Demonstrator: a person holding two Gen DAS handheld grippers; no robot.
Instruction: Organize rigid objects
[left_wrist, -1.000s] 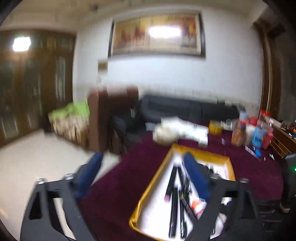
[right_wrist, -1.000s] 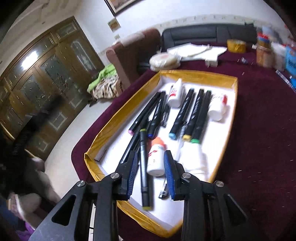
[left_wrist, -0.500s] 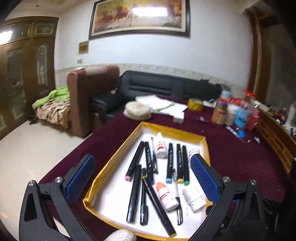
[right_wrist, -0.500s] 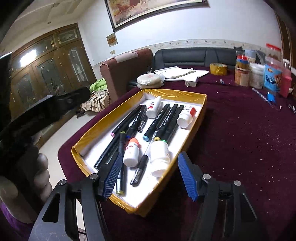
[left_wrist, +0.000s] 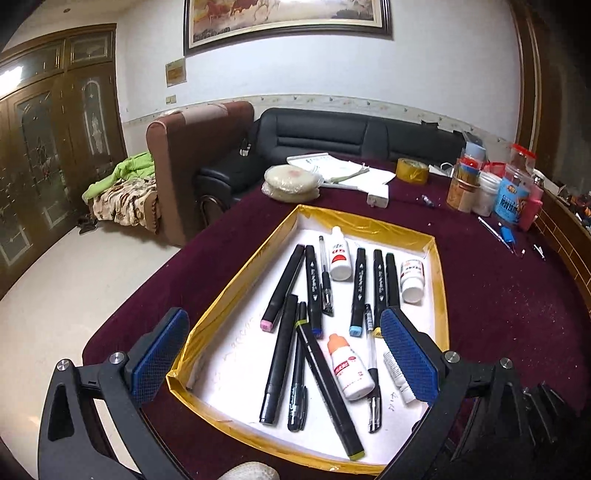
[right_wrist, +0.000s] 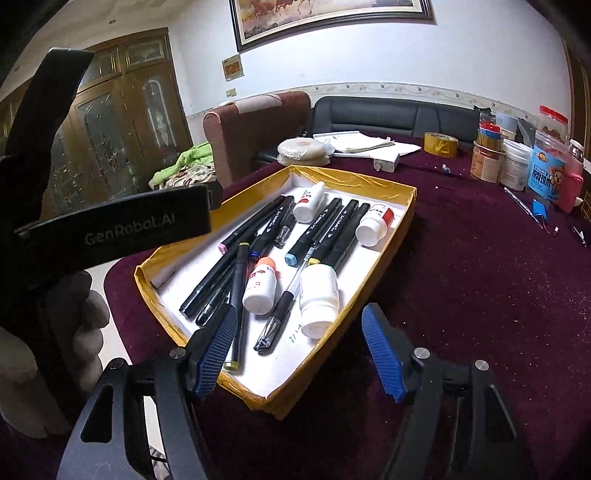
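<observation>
Gold foil lines the walls of the shallow tray we're working over, sitting on a dark red tablecloth. Our left claw hangs over the near end of the tray with its blue pads spread wide and nothing between them touching either pad. Right under that gap lie the black markers, with the orange-capped bottle a bit toward the right pad and a clear pen just beside it. Further ahead of the claw there's another row of markers, a small glue bottle and a red-labelled white bottle.

Our right claw sits at the tray's near corner; its jaws have just been opening and stand fairly wide, gripping nothing. The white bottle lies just ahead of the gap, closer to the right pad, and a yellow-tipped marker runs along the left pad. Off to the claw's left we see the other gripper's black body and a gloved hand wrapped around it. Way ahead, jars and a tape roll crowd the table's far side.
</observation>
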